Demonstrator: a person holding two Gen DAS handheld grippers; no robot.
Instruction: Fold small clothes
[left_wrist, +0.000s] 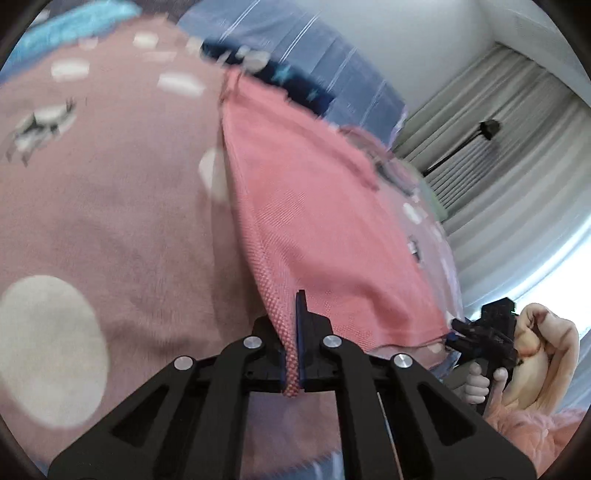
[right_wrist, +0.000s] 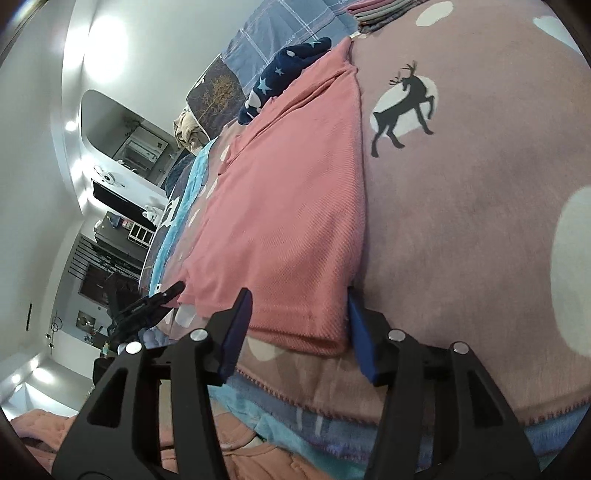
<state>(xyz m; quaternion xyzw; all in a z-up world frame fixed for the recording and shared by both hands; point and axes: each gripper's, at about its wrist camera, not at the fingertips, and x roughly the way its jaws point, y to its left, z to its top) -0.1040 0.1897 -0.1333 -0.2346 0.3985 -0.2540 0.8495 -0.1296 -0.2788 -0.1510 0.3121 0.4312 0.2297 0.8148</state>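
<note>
A pink knit garment (right_wrist: 284, 206) lies spread on a dusty-pink blanket (right_wrist: 480, 192) printed with white dots and a deer. My left gripper (left_wrist: 293, 332) is shut on the garment's near corner (left_wrist: 291, 354), which runs between its blue pads. My right gripper (right_wrist: 299, 325) is open, its fingers either side of the garment's other near corner, at the hem. In the left wrist view the right gripper (left_wrist: 480, 332) shows at the garment's far corner, held by a hand. In the right wrist view the left gripper (right_wrist: 155, 299) shows at the garment's left corner.
A navy star-print garment (right_wrist: 280, 77) lies past the pink one, with folded clothes (right_wrist: 380, 11) at the top. A blue plaid sheet (left_wrist: 303, 48) covers the bed. Curtains (left_wrist: 517, 155) hang beyond the bed. Pink quilted fabric (right_wrist: 236, 443) lies below the bed edge.
</note>
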